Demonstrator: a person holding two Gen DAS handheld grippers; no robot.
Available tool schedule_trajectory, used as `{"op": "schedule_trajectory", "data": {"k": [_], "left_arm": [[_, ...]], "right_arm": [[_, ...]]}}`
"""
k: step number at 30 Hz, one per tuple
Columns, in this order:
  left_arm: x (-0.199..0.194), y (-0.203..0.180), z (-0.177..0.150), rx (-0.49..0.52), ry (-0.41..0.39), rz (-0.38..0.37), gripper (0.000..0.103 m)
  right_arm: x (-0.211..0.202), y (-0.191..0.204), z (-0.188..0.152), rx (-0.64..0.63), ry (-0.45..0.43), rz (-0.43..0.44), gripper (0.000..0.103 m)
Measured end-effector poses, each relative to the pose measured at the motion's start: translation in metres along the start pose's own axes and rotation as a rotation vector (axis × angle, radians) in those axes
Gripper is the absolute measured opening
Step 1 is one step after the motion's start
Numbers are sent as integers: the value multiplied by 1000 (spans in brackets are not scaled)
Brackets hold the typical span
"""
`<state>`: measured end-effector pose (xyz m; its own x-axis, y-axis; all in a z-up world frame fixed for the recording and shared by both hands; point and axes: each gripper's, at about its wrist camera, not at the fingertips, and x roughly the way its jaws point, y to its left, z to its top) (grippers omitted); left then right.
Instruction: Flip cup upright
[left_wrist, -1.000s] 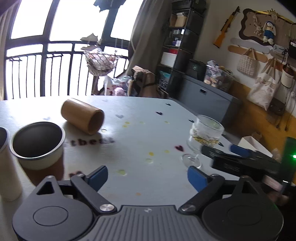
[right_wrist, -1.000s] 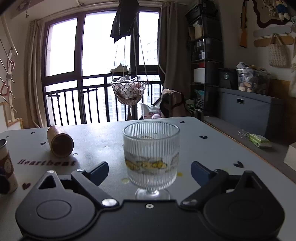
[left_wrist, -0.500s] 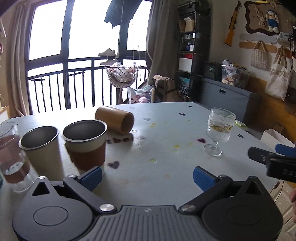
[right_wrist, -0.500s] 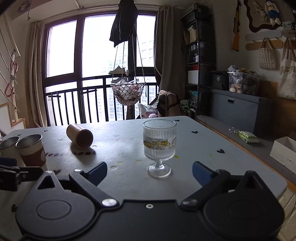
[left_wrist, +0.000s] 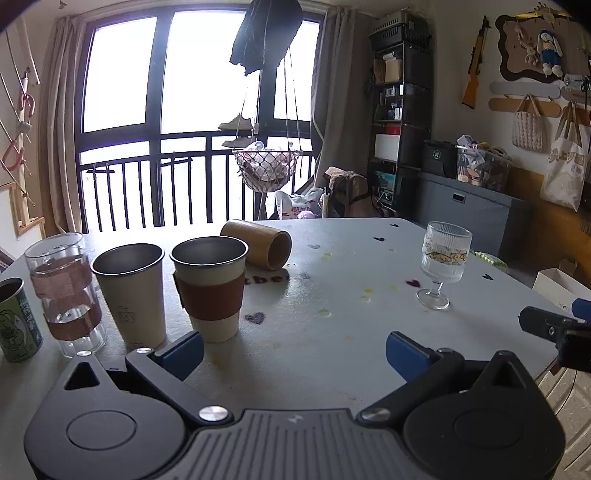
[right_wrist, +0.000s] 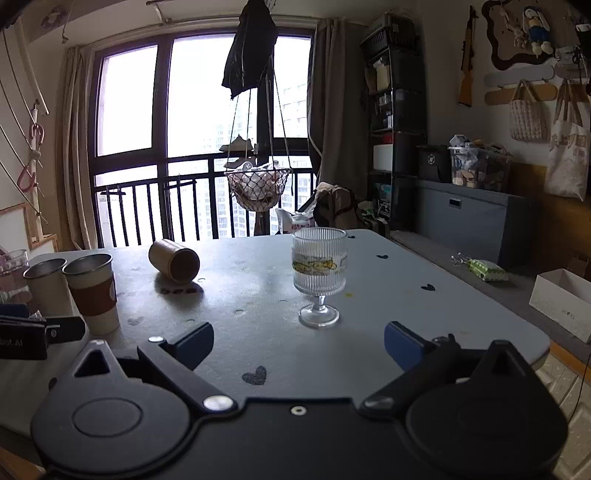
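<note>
A tan bamboo cup (left_wrist: 258, 245) lies on its side on the grey table (left_wrist: 332, 343), its open mouth toward me; it also shows in the right wrist view (right_wrist: 173, 260). A ribbed stemmed glass (right_wrist: 319, 275) stands upright, also in the left wrist view (left_wrist: 443, 264). My left gripper (left_wrist: 291, 352) is open and empty, low over the table's near edge. My right gripper (right_wrist: 297, 343) is open and empty, short of the stemmed glass.
Two steel cups stand upright at left, one with a brown sleeve (left_wrist: 210, 288), one cream (left_wrist: 131, 291). A clear glass with brown bands (left_wrist: 64, 288) and a green can (left_wrist: 14, 319) stand further left. The table's right edge (right_wrist: 532, 328) drops to the floor.
Both grippers have pulled back from the table and away from the stemmed glass. More of the cup row at left has come into view. Both stay open.
</note>
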<state>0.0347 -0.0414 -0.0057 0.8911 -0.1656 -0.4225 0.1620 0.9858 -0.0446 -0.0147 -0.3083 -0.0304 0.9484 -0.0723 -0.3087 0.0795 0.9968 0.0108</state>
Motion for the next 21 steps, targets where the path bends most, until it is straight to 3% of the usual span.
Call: {"op": "schedule_trajectory", "data": {"k": [21], "left_arm": [[-8,2,-2,-8,-14,29,103]], "right_arm": [[-9,5,1,-19,-19,-3,100]]}}
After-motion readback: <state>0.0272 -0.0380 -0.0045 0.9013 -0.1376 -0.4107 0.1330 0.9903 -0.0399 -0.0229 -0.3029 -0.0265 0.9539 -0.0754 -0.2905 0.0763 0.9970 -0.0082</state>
